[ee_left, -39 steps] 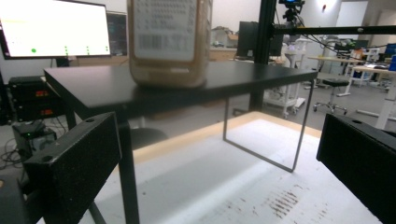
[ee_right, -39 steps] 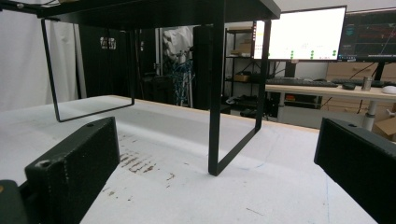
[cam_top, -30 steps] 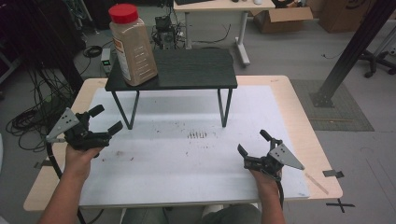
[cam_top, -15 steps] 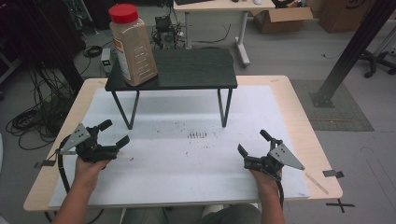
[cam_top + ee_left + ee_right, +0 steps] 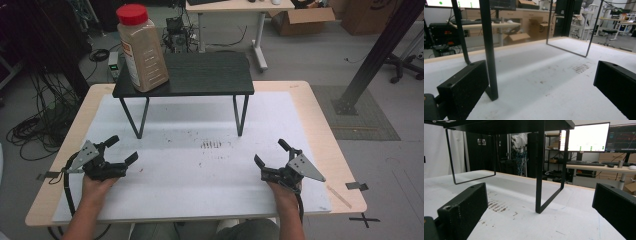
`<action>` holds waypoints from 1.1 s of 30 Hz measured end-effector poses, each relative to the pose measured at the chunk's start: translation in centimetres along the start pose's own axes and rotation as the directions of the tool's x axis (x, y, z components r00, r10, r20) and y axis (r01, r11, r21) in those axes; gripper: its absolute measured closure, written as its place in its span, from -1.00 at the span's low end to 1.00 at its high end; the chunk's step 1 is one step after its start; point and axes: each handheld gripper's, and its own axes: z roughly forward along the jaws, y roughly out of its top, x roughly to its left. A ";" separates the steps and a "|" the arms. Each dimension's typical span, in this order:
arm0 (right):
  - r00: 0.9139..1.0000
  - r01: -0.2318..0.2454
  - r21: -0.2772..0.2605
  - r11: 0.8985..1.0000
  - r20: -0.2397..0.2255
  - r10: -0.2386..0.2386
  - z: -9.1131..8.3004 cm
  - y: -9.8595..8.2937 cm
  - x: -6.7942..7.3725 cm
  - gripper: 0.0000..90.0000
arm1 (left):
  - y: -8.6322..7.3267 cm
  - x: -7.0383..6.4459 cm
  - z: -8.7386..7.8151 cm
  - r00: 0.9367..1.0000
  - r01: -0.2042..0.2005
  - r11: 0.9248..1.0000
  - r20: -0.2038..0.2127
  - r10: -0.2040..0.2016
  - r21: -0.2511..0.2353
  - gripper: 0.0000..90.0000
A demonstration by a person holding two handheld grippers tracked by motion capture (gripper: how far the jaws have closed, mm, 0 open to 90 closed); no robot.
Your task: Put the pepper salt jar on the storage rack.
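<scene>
Left gripper (image 5: 121,151), jaws spread and empty, has dropped nearer the table (image 5: 310,110) edge; right gripper (image 5: 272,152) unmoved, spread.

grey floor (image 5: 310,55), desk (image 5: 240,6), cardboard boxes (image 5: 305,17)

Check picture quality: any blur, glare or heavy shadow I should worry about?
High view: even light, sharp, with a soft shadow under the shelf. Left gripper view: the jaws close up look soft and the background is hazy. Right gripper view: bright monitor glares, dark under the shelf.
</scene>
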 end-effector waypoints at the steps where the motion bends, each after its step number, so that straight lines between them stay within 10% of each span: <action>1: 1.000 0.001 0.000 1.000 0.000 -0.001 0.0 0.0 0.0 -1.00 | -0.1 0.0 0.0 1.000 -0.001 1.000 -0.002 0.001 0.000 -0.99; 33: 1.000 -0.001 -0.005 1.000 0.004 0.001 0.0 0.0 0.0 -1.00 | -1.7 -0.6 -0.6 0.997 -0.067 0.993 -0.046 0.063 -0.094 -0.99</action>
